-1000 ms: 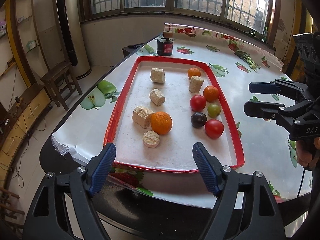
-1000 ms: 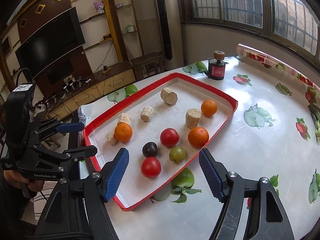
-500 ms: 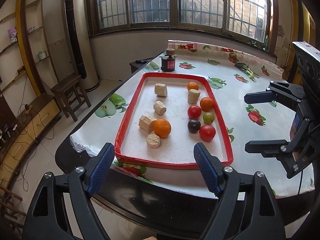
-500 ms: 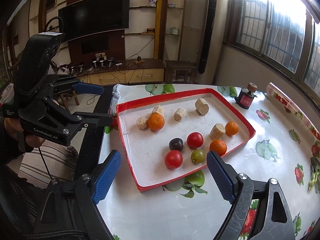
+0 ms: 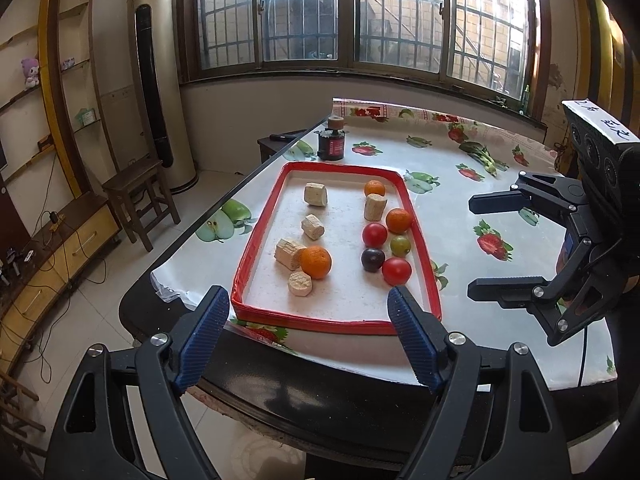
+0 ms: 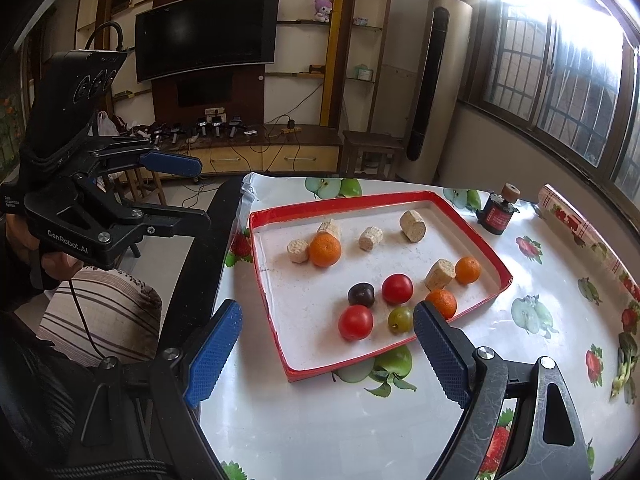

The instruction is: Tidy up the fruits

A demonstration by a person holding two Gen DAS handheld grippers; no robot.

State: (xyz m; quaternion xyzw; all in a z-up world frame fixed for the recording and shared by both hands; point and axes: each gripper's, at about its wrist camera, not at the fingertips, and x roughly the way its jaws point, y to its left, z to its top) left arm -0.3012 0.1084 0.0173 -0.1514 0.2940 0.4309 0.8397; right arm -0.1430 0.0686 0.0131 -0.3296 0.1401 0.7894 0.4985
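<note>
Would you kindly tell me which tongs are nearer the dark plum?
Right. The right tongs hover open just short of the dark plum; the left tongs hang open beyond the tray's near rim.

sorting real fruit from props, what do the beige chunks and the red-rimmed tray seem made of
Beige chunks: probably cork or pressed wood, matte, with a grainy, crumbly surface and crumbs shed around them. Red-rimmed tray: possibly cardboard or foam board, a dull white floor edged in glossy red, apparently tape.

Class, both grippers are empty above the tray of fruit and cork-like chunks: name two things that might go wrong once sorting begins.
1. The red tomato, dark plum and green grape sit close together; closing on one may nudge the others rolling.
2. The orange touches a beige chunk, so a finger could snag or knock that chunk.
</note>
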